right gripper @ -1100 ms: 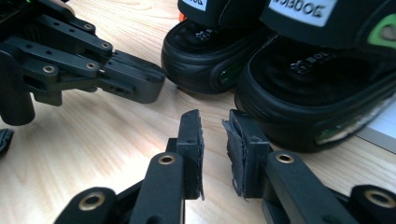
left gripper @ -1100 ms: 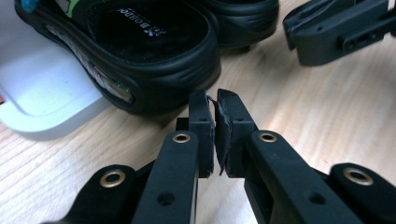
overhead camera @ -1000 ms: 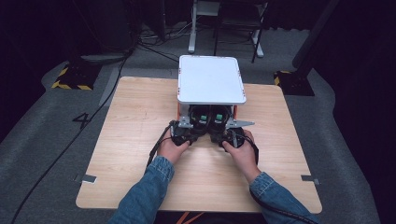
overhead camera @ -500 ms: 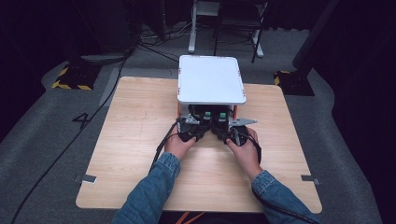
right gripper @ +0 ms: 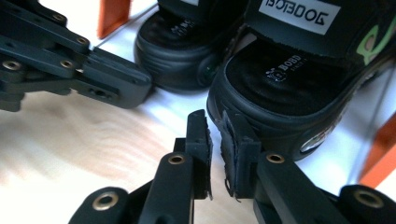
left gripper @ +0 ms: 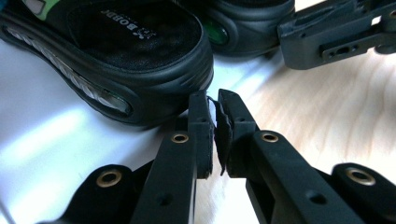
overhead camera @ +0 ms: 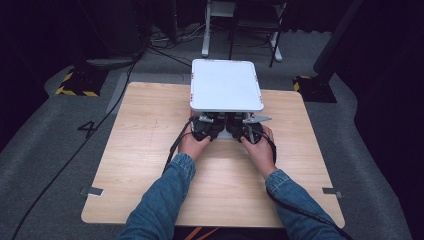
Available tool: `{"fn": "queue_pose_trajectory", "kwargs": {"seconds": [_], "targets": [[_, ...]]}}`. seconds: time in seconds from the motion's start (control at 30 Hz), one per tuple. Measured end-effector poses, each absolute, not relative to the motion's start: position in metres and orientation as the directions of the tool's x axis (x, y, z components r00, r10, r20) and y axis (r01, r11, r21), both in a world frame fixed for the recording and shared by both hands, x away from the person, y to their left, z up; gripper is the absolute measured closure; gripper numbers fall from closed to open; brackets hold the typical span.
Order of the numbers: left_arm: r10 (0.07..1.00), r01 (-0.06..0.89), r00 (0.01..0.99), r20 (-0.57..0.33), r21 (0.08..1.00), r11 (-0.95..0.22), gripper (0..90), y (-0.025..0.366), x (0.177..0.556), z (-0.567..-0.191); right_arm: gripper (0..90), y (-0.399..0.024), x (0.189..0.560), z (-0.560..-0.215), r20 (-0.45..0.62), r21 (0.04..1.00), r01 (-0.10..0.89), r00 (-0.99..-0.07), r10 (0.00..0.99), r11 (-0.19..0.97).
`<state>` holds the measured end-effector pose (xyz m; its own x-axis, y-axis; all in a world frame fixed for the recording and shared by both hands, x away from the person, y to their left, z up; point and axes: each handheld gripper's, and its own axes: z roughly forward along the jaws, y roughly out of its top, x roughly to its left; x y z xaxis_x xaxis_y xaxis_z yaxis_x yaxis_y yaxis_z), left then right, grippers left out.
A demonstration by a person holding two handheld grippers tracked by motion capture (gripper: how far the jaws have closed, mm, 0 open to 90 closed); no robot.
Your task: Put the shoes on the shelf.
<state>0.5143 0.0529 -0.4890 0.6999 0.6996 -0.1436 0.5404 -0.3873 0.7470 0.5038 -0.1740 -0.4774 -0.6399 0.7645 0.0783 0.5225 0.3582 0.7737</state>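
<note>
Dark room, wooden desk (overhead camera: 150, 150) with a white shelf (overhead camera: 226, 85), and both claws, left claw (left gripper: 212, 100) and right claw (right gripper: 215, 122), are clenched on nothing, each nosing a black sandal (left gripper: 135, 51) heel right ahead, toes pointing away under the shelf

both forearms in blue denim sleeves reach forward side by side. the left hand (overhead camera: 191, 145) holds the left black two-jaw gripper (left gripper: 214, 100), jaws closed with nothing between. the right hand (overhead camera: 260, 149) holds the right black two-jaw gripper (right gripper: 214, 122), jaws almost together, nothing gripped.
</note>
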Motion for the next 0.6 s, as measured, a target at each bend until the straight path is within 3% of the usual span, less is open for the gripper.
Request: {"fn": "queue_pose_trajectory", "kwargs": {"seconds": [0.27,0.4,0.6], "targets": [[0.734,0.570,0.663,-0.148,0.736,-0.366,82.9,0.047,0.526,-0.493,78.3,-0.171,0.518,-0.481,0.103,0.780,0.528,-0.636,0.764,0.335],[0.714,0.527,0.691,-0.110,0.752,-0.395,76.3,0.042,0.519,-0.490,68.9,-0.168,0.514,-0.480,0.060,0.797,0.491,-0.645,0.762,0.353],[0.695,0.500,0.709,-0.121,0.781,-0.374,68.4,0.048,0.505,-0.480,66.8,-0.171,0.498,-0.469,0.060,0.817,0.460,-0.668,0.742,0.348]]}}
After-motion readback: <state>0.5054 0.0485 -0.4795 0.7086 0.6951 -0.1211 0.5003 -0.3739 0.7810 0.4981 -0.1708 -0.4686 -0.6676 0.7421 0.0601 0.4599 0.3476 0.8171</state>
